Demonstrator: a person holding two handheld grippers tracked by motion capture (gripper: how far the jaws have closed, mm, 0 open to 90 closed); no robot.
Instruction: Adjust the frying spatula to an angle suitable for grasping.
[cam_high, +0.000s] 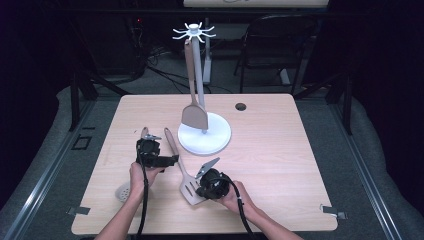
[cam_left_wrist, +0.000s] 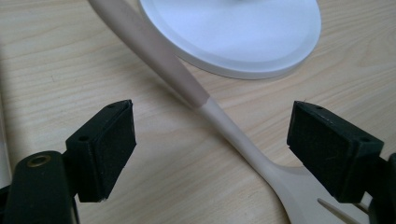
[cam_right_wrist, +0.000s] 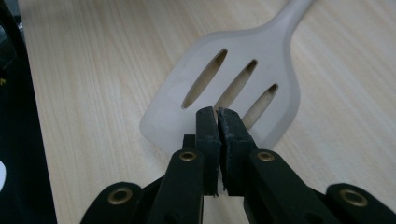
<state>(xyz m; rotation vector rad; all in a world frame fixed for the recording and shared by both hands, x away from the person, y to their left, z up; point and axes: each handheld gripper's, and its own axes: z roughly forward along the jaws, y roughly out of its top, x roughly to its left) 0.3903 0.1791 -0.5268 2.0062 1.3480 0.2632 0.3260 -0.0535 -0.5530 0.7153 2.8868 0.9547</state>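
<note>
- Lying flat on the counter (cam_high: 280, 165), near its front edge: the slotted spatula (cam_high: 186, 182), handle running up toward the white round base of the utensil stand (cam_high: 205, 134).
- Pressing together with nothing between the pads: jaws of the right gripper (cam_right_wrist: 217, 122), clenched just over the near edge of the slotted spatula's blade (cam_right_wrist: 224, 88); whether touching the blade, impossible to tell.
- Showing in the right gripper view and not from above: three long slots in the pale blade, wood grain visible through them.
- Standing wide apart, released: jaws of the left gripper (cam_left_wrist: 210, 149), straddling the spatula's handle (cam_left_wrist: 187, 88) without pressing on it.
- Revealing in the left gripper view: handle changing from tan to cream partway along, and the stand's base (cam_left_wrist: 243, 42) lying just beyond it.
- Showing in the high view alone: both hands entering from the bottom, the left gripper (cam_high: 150, 150) by the handle, the right gripper (cam_high: 212, 182) at the blade, and a solid tan spatula (cam_high: 194, 116) hanging from the hook ring on top of the stand.
- Peeking out beside the left hand (cam_high: 139, 176): a perforated pale utensil head (cam_high: 123, 191), partly hidden.
</note>
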